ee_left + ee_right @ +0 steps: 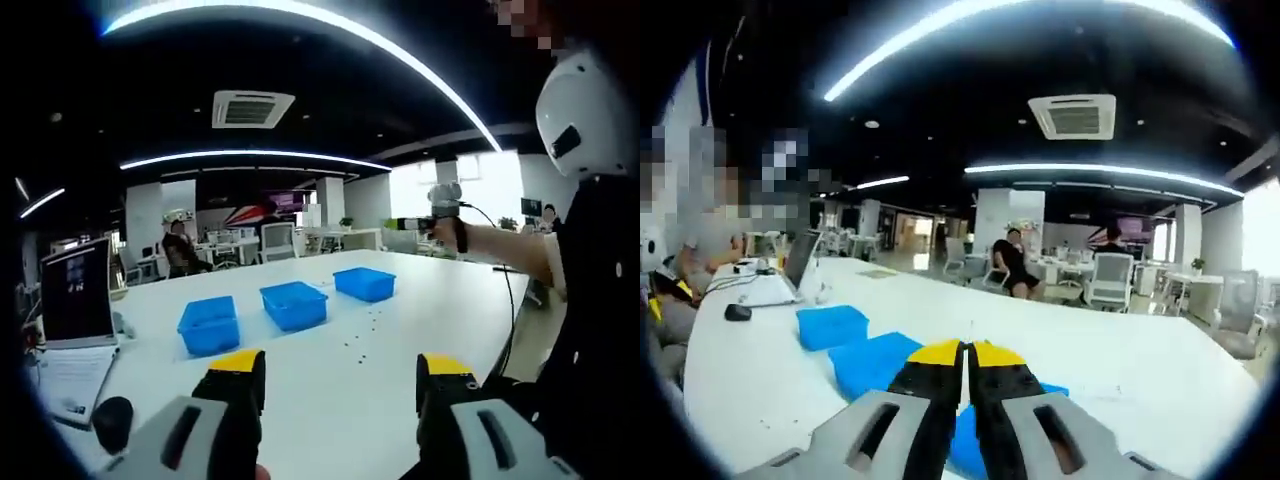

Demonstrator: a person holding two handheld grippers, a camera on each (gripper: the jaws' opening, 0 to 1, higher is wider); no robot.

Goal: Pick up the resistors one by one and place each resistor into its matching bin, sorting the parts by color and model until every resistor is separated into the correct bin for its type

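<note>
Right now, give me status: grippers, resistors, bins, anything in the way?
Left gripper open, empty, above table. Right gripper shut, nothing seen between fingers. Resistors loose on table beside three blue bins. Path looks clear.

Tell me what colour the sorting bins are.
Blue, all three bins; clearest in the left gripper view.

I count three blue bins [294, 304] on the counter [400, 340], a scatter of small dark resistors [362, 338] too fine to number, one laptop [76, 292], and two hand-held grippers [340, 385] [967, 366].
</note>
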